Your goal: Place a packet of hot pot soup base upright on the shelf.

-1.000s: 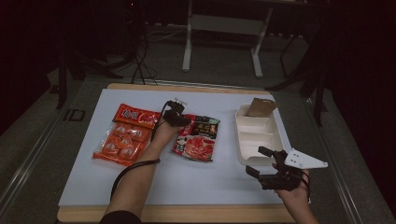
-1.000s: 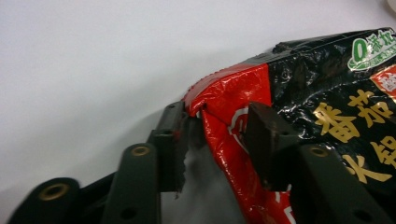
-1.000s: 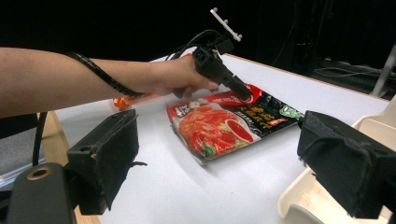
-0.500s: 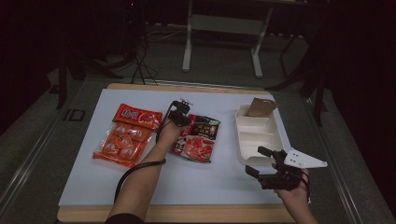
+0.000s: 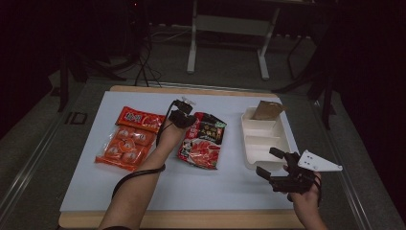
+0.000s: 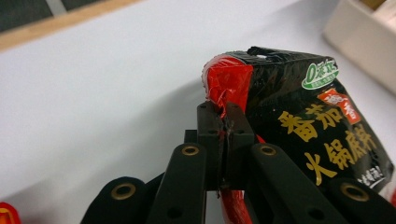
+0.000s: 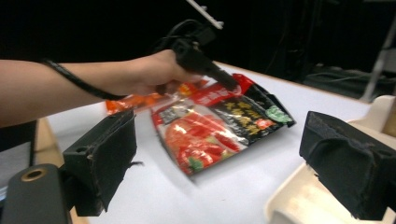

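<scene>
Left claw [image 6: 224, 122] clamped on far left corner of red-black sauce packet [image 5: 203, 140]; jaws have just been closing, thin film pinched between pads. Packet at table [image 5: 215, 191] centre, gripped corner lifted, near end on surface; in left claw view, lower part of packet hidden behind jaws. Right claw [image 5: 271, 166] apart, nothing between pads, near right, just beside near end of white compartment tray [image 5: 261, 139]. Orange snack bag [image 5: 127, 139] left of packet, near left forearm. Brown item in tray's far compartment, hard to make out. Surroundings beyond table dark.
</scene>
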`<state>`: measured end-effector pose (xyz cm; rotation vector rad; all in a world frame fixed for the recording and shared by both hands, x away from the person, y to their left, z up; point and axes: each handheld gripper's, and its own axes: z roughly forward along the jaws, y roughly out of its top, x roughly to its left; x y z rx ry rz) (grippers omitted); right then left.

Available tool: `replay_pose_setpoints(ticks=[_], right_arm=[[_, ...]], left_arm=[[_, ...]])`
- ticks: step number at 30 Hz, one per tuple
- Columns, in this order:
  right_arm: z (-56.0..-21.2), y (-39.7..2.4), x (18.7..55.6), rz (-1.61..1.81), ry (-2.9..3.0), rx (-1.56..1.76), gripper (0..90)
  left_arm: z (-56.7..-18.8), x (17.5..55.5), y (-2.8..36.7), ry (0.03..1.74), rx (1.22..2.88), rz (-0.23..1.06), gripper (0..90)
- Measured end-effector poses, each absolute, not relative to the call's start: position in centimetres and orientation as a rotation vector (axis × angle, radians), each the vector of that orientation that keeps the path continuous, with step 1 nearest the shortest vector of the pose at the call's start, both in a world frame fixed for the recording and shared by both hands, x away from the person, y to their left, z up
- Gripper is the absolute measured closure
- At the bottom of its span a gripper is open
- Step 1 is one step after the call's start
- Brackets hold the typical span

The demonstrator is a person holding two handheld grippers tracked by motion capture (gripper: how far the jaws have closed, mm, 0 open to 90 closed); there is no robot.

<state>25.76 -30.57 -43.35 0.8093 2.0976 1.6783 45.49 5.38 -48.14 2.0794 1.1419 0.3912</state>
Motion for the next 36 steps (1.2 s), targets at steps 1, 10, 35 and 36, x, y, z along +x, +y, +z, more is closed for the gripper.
replay_pose_setpoints(ticks=[1, 10, 35, 36], right_arm=[[-43.3, -30.6, 25.8, 1.647, 2.097, 0.800, 10.9], [-43.1, -30.3, 25.9, 1.615, 2.087, 0.815, 10.9], [-42.2, -30.0, 26.0, 1.623, 2.100, 0.872, 10.7], [-42.2, -30.0, 26.0, 1.617, 2.095, 0.880, 10.7]], left_arm=[[-47.9, 45.3, 5.4, 1.126, 2.074, 0.394, 88.9], [-45.7, 42.9, 5.4, 1.040, 2.042, 0.432, 89.0], [-40.6, 35.2, 4.7, 0.795, 1.925, 0.550, 88.9], [-40.4, 34.9, 4.8, 0.788, 1.927, 0.560, 88.9]])
